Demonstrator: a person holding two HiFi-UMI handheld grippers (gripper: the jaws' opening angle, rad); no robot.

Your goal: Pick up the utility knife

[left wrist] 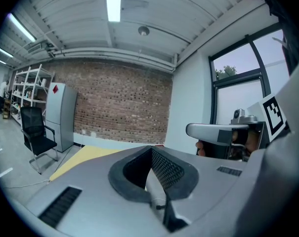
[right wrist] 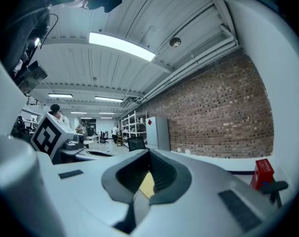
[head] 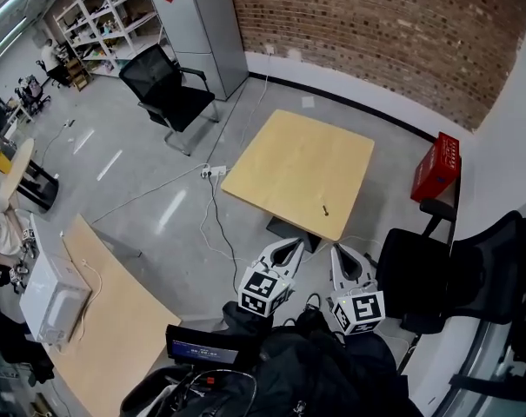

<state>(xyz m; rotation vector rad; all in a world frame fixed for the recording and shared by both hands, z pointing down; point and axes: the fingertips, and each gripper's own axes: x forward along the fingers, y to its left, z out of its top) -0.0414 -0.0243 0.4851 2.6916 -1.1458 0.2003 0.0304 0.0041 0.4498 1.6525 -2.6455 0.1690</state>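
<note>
The utility knife is a small dark object lying near the front edge of a square light-wood table. Both grippers are held low, close to the person's body and short of the table's front edge. My left gripper points toward the table with its jaws together and nothing in them. My right gripper is beside it, also shut and empty. In the left gripper view the left gripper's pads meet, with a strip of the table beyond. In the right gripper view the right gripper looks the same.
A black office chair and a grey cabinet stand at the far left. A red crate sits on a chair at the right. Cables and a power strip lie on the floor. Another wooden table carries a white appliance.
</note>
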